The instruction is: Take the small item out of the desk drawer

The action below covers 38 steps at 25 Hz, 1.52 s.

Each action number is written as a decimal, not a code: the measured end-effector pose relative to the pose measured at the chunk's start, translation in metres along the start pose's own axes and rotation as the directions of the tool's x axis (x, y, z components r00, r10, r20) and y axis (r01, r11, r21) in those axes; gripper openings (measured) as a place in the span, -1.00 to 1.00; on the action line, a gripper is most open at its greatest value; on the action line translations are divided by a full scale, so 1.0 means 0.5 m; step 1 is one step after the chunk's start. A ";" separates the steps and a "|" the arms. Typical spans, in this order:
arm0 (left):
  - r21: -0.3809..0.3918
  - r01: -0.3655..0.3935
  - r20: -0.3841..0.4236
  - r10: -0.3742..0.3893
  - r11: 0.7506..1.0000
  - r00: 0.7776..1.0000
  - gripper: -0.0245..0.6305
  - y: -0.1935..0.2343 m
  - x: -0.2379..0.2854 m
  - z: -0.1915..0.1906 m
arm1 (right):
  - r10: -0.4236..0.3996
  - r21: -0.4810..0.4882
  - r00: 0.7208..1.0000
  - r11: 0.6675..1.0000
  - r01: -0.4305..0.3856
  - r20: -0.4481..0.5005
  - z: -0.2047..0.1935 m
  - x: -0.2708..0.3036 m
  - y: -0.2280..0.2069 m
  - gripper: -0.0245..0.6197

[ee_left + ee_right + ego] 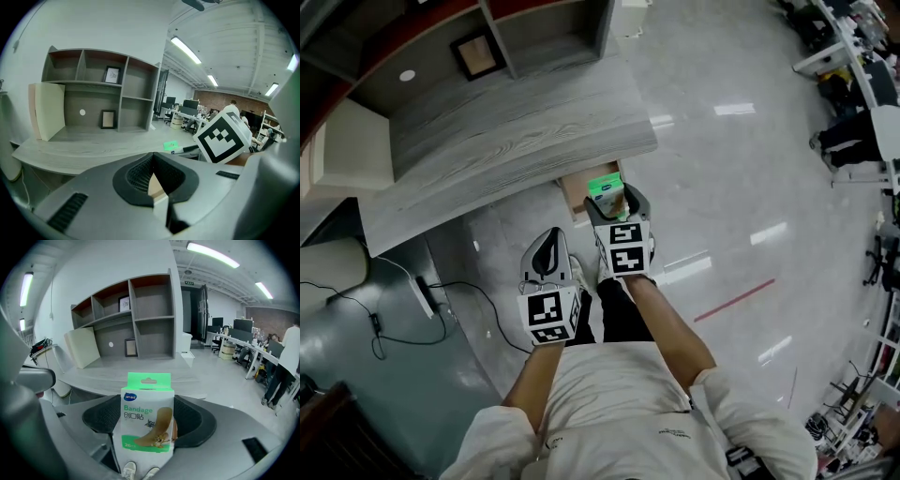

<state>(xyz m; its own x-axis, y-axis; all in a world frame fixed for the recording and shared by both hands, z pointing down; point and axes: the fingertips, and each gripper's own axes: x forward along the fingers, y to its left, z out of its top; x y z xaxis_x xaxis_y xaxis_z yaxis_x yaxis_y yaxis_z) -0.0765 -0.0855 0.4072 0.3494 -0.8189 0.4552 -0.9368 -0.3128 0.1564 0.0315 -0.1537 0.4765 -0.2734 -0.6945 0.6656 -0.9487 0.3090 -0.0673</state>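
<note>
A green-and-white bandage box (146,420) stands upright between the jaws of my right gripper (147,430), which is shut on it. In the head view that box (607,198) is held by the right gripper (617,208) just over the open wooden drawer (577,190) under the grey desk's (506,141) front edge. My left gripper (550,244) hangs lower left of the drawer, apart from it. Its jaws (152,180) are shut with nothing between them. The left gripper view also catches the green box (171,146) beside the right gripper's marker cube (224,136).
A shelf unit with a small picture frame (476,53) stands at the back of the desk, with a pale board (352,145) at its left. Cables and a power strip (424,298) lie on the floor at left. Office desks and chairs (853,84) stand far right.
</note>
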 end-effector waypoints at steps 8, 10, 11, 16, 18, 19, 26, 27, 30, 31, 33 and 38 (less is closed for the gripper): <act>0.018 0.005 0.032 -0.005 1.000 0.999 -0.87 -0.013 -0.029 0.069 | 0.013 0.005 0.998 1.000 -0.013 0.055 0.061 -0.084 0.023 0.24; 0.017 0.002 0.039 -0.003 1.000 0.999 -0.88 -0.011 -0.036 0.082 | 0.010 0.008 0.998 1.000 -0.011 0.061 0.069 -0.099 0.026 0.24; 0.016 0.001 0.041 -0.001 1.000 0.999 -0.88 -0.011 -0.040 0.086 | 0.009 0.008 0.998 1.000 -0.010 0.066 0.074 -0.106 0.027 0.24; 0.022 -0.007 0.034 0.006 1.000 0.999 -0.88 -0.015 -0.064 0.102 | 0.021 0.007 0.994 1.000 -0.022 0.104 0.113 -0.149 0.032 0.24; 0.027 -0.003 0.040 0.002 1.000 0.999 -0.88 -0.021 -0.075 0.119 | 0.024 -0.001 0.993 1.000 -0.025 0.116 0.127 -0.168 0.034 0.24; 0.027 -0.001 0.051 0.000 1.000 0.999 -0.88 -0.023 -0.079 0.130 | 0.025 -0.005 0.992 1.000 -0.025 0.122 0.133 -0.176 0.035 0.24; 0.055 -0.005 0.110 -0.001 0.998 0.994 -0.88 -0.031 -0.101 0.198 | 0.041 -0.013 0.982 0.999 -0.040 0.186 0.185 -0.234 0.040 0.24; 0.060 -0.005 0.118 -0.002 0.998 0.993 -0.88 -0.033 -0.104 0.207 | 0.043 -0.016 0.980 0.999 -0.040 0.194 0.192 -0.242 0.040 0.24; 0.071 -0.006 0.139 -0.004 0.997 0.990 -0.88 -0.039 -0.115 0.230 | 0.052 -0.024 0.976 0.999 -0.048 0.213 0.210 -0.265 0.046 0.24; 0.073 -0.006 0.143 -0.004 0.997 0.990 -0.88 -0.041 -0.118 0.237 | 0.056 -0.025 0.974 0.998 -0.051 0.219 0.216 -0.272 0.048 0.24; 0.078 -0.005 0.152 -0.007 0.997 0.988 -0.88 -0.046 -0.123 0.250 | 0.062 -0.030 0.970 0.998 -0.056 0.233 0.228 -0.286 0.050 0.24; 0.104 -0.001 0.189 -0.019 0.995 0.982 -0.88 -0.064 -0.138 0.294 | 0.077 -0.040 0.961 0.997 -0.069 0.267 0.262 -0.318 0.056 0.24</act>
<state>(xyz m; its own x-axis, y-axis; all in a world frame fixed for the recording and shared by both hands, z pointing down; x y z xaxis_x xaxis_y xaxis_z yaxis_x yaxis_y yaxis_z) -0.0683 -0.0898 0.2421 0.3635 -0.8891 0.2782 -0.9306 -0.3605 0.0640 0.0275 -0.1196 0.2715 -0.3779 -0.8168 0.4360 -0.9206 0.3817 -0.0828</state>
